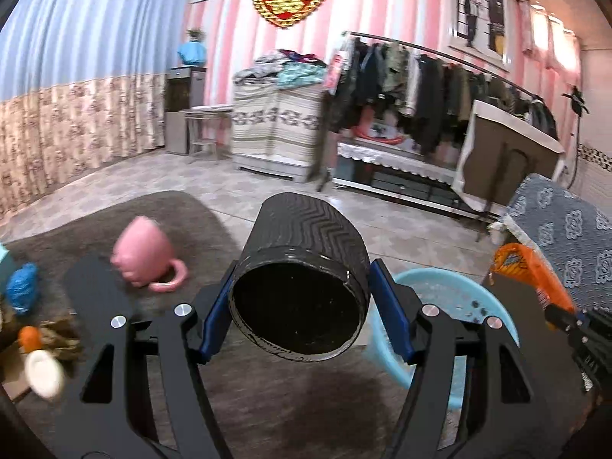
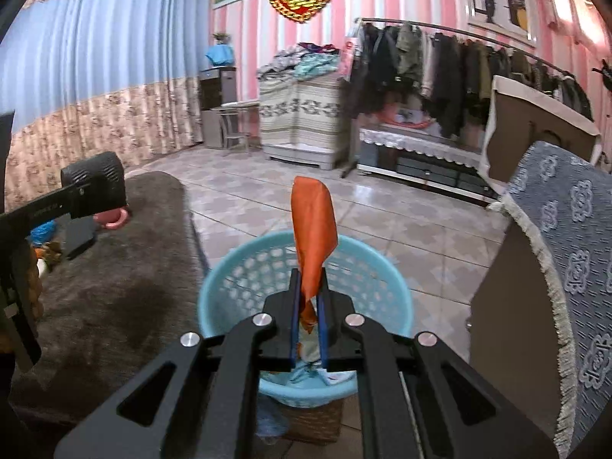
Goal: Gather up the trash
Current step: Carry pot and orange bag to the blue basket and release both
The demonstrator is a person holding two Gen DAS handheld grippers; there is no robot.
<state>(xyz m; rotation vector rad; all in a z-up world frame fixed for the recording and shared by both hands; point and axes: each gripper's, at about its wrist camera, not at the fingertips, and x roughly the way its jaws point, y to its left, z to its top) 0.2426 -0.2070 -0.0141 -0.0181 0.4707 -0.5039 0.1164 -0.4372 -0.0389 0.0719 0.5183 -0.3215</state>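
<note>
Above the grey rug (image 1: 114,210), left gripper (image 1: 302,298) clamped on a black ribbed cylinder (image 1: 306,252), blue pads pressing both its sides, its dark round end facing the camera. Pink mug (image 1: 143,256) tipped over on the rug beyond it. Light-blue perforated basket (image 2: 237,271) sits beside the rug on the tiled floor. Right gripper (image 2: 308,321) nearly shut, pinching an orange wrapper (image 2: 313,229) that stands upright over the basket's opening. Blue patterned cloth (image 2: 573,229) drapes furniture on the right.
</note>
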